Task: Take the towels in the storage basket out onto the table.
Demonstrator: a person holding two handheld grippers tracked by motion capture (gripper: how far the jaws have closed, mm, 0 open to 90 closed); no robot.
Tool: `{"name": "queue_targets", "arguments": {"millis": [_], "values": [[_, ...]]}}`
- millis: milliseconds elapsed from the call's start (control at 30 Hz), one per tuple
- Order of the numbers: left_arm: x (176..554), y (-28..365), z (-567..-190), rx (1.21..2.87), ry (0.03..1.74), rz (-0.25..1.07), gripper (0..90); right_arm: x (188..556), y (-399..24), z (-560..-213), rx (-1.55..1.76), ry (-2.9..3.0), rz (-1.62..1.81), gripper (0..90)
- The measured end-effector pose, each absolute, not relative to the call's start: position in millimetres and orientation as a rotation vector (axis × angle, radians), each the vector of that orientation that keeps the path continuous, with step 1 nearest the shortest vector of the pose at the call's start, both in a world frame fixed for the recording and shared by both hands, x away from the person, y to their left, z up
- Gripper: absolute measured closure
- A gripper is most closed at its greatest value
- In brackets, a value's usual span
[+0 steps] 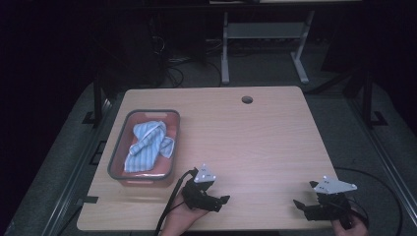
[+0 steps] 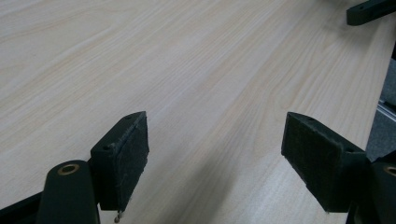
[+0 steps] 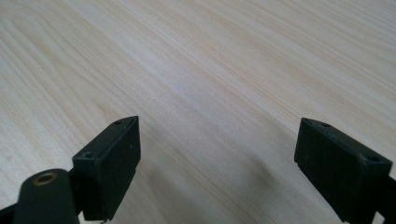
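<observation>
Here both grippers are held wide open and empty near the table's (image 1: 275, 137) front edge: left gripper (image 1: 222, 200), right gripper (image 1: 298, 204). A blue striped cloth (image 1: 147, 146) lies crumpled in the grey bin (image 1: 114, 155) at ten o'clock, its long axis running twelve to six. Soft and light, it is best pinched at a raised fold

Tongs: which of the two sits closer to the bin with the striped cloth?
The left tongs. They rest near the front corner of the grey-rimmed bin that holds the blue striped cloth; the right tongs lie far off at the table's other front corner.
</observation>
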State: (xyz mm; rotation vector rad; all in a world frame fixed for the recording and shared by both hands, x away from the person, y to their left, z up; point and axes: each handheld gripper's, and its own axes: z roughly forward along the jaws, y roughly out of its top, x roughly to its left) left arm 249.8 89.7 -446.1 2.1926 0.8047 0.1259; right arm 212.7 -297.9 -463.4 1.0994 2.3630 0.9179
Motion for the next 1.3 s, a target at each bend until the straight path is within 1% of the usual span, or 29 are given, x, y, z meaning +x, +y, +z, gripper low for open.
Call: {"name": "queue_targets", "arguments": {"millis": [500,567,633,800,967,1067,1167,1300], "values": [[254,87,-446,2.197,0.798,0.109,22.5,215,-302,-463,1.134,2.338,0.925,13.9],[255,86,-443,2.213,0.782,0.114,22.7,215,-301,-462,1.139,2.335,0.923,13.9],[257,84,-439,2.22,0.781,0.086,22.8,215,-300,-463,1.136,2.338,0.923,13.9],[258,78,-431,2.246,0.758,0.1,22.9,216,-296,-463,1.127,2.344,0.922,13.9],[261,73,-424,2.252,0.746,0.077,22.7,214,-294,-463,1.121,2.346,0.924,13.9],[266,74,-418,2.236,0.747,0.077,19.3,215,-293,-464,1.124,2.346,0.919,13.9],[271,74,-413,2.239,0.744,0.078,18.9,216,-292,-464,1.124,2.345,0.918,13.9],[287,75,-399,2.256,0.752,0.05,19.7,216,-290,-463,1.12,2.346,0.913,13.9]]}}
